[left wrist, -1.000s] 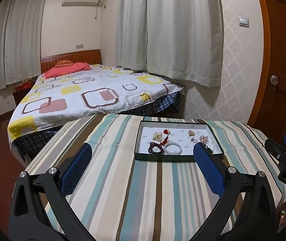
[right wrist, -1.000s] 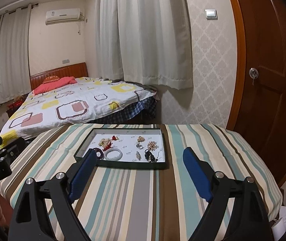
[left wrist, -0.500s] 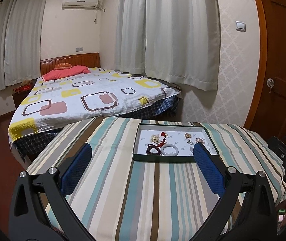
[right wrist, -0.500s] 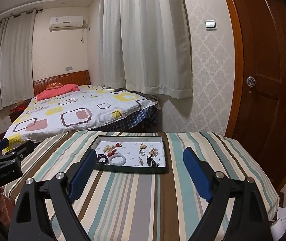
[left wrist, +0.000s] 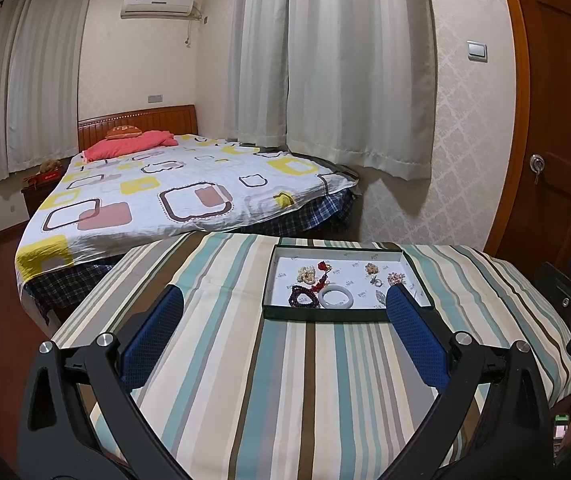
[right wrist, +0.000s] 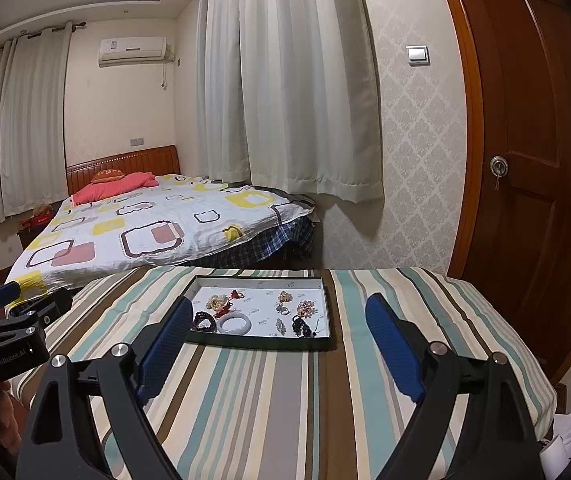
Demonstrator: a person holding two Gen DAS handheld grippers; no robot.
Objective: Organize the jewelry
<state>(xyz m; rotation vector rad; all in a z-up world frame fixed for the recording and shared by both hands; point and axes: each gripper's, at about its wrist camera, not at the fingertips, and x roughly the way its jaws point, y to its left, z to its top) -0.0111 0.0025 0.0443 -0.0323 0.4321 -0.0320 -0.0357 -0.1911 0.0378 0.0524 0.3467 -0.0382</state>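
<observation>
Bedroom w/ bed (left wrist: 173, 196) behind; striped surface (left wrist: 285, 380) up front. Dark tray (right wrist: 261, 345) sits at far-centre, holding a white bangle (right wrist: 235, 324), dark bead bracelet (right wrist: 203, 321), pearl cluster (right wrist: 216, 302) & small brooches. Left gripper (left wrist: 283, 312) wide, nothing between pads, short of tray. Right gripper (right wrist: 277, 320) wide too, empty, hovering near tray's front edge.

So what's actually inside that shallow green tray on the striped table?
The tray holds a white bangle, dark bead bracelet, pale bead cluster with a red tassel, brooches and small dark pieces. A blue finger hides its near-left corner.
</observation>
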